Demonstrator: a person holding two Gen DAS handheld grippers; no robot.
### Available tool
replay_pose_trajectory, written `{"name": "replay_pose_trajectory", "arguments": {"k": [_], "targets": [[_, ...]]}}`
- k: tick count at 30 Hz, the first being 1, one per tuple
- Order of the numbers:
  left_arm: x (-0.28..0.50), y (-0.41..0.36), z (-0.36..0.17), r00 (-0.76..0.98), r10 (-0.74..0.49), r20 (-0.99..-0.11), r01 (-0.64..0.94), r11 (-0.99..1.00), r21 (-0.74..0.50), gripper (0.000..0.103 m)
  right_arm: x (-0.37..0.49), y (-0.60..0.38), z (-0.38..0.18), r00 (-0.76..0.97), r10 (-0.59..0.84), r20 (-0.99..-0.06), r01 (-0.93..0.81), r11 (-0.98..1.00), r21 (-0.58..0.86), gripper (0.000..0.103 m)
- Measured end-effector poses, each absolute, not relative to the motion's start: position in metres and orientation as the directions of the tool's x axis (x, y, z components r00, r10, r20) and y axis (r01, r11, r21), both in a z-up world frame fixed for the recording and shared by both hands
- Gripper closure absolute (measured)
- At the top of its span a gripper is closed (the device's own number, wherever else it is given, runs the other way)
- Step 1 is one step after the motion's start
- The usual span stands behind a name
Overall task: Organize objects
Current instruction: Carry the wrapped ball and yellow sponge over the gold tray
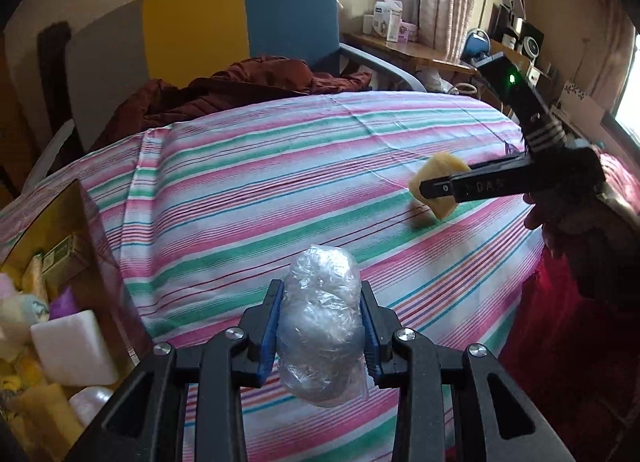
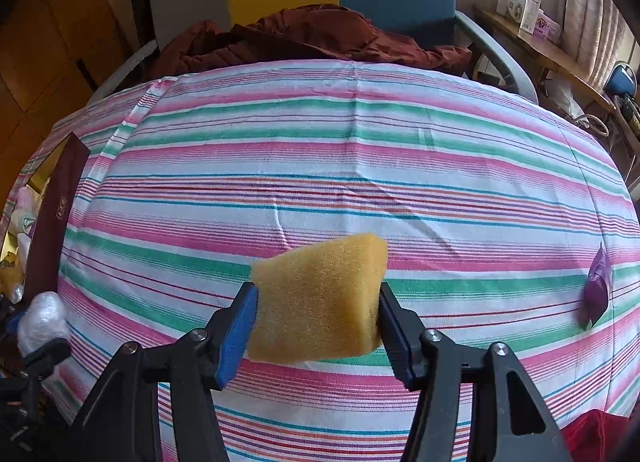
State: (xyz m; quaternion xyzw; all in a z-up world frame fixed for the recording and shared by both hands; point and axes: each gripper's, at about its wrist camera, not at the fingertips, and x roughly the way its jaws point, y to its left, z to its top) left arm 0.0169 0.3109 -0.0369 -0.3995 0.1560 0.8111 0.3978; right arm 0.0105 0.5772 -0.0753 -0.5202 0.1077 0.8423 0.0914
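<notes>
Nearest the left wrist camera, the left gripper (image 1: 322, 326) is closed on a clear plastic-wrapped bundle (image 1: 320, 326), its blue-padded fingers (image 1: 273, 322) pressing the wrap from both sides. The bundle is held above the near part of the striped sheet (image 1: 248, 182) and does not appear to touch it.

At the far left of this view stands an open box (image 1: 86, 222) with gold inner walls, set against the left edge of the bed. Inside it lie a white block (image 1: 74, 346), a purple piece (image 1: 66, 302), a small green carton (image 1: 64, 258) and other pale items too crowded to tell apart.

Beyond the sheet, a dark red jacket (image 1: 240, 86) is heaped at the far side, in front of a grey, yellow and blue headboard (image 1: 240, 22).

Toward the right, the right gripper (image 1: 434, 188) reaches in from the right edge, closed on a yellow sponge (image 1: 436, 186) held just above the sheet, its shadow below it. The right wrist view shows the sponge squeezed between both pads, lifted clear of the fabric. At the right of that view a small purple packet (image 2: 598, 288) lies on the sheet, well apart from the sponge.
</notes>
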Motion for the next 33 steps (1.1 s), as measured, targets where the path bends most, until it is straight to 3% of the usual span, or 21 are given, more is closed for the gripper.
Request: {"name": "replay_pose_trajectory", "arguments": {"k": [10,21,33], "targets": [[-0.015,0.207,-0.014,-0.437,0.523,-0.732,-0.637,-0.754,-0.158,0.067,0.001,0.525,-0.052,-0.474,-0.001,-0.881,-0.197,-0.975,0.107,0.044],[-0.052,0.093,-0.009,-0.509,0.501,-0.700,-0.442,-0.850,-0.287,0.067,-0.042,0.365,-0.004,-0.571,-0.236,-0.786,0.082,-0.969,0.232,0.044],[-0.117,0.088,0.014,-0.545,0.544,-0.637,-0.415,-0.836,-0.359,0.067,-0.098,0.279,-0.011,-0.546,-0.317,-0.775,0.174,-0.948,0.265,0.044]]}}
